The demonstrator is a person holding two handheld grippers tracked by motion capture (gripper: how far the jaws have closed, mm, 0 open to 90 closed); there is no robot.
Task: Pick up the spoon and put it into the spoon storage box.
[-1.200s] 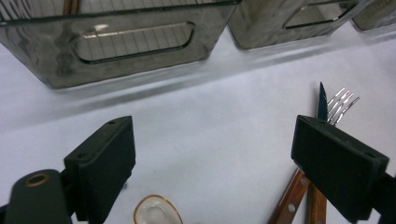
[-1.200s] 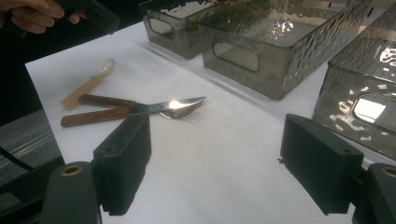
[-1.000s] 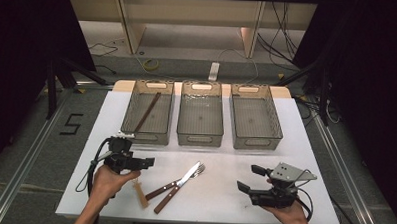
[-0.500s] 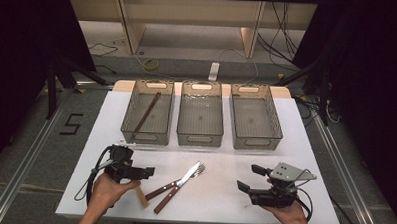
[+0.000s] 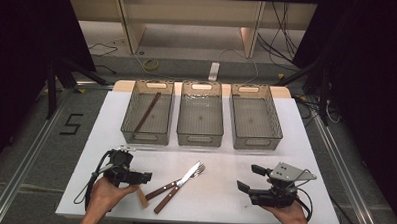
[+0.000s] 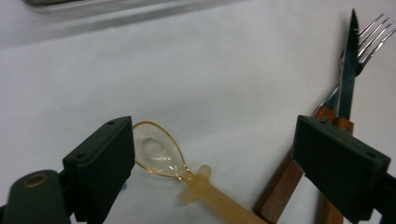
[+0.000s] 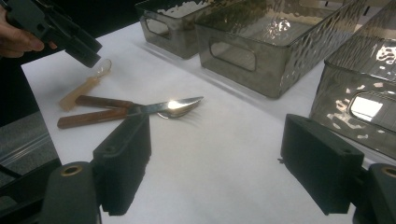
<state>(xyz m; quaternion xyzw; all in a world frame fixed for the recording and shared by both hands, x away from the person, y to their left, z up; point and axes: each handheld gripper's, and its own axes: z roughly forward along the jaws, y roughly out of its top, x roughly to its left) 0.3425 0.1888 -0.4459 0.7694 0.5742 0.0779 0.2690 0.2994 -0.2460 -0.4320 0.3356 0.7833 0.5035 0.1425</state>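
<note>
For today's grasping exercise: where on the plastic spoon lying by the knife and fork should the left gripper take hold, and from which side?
Probably the thick cream handle of the spoon, just behind its clear bowl, from above. It lies flat between the open jaws of the left gripper. The knife and fork crowd the handle's far end.

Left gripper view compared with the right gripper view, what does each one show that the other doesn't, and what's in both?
Left gripper view alone: a close look between the open left tool jaws at the spoon, with its clear bowl and rim, and the knife's serrated tip.
Right gripper view alone: the bins' side walls with handle holes, and a hand holding the left tool above the spoon.
Both: spoon, knife, fork and white table.
</note>
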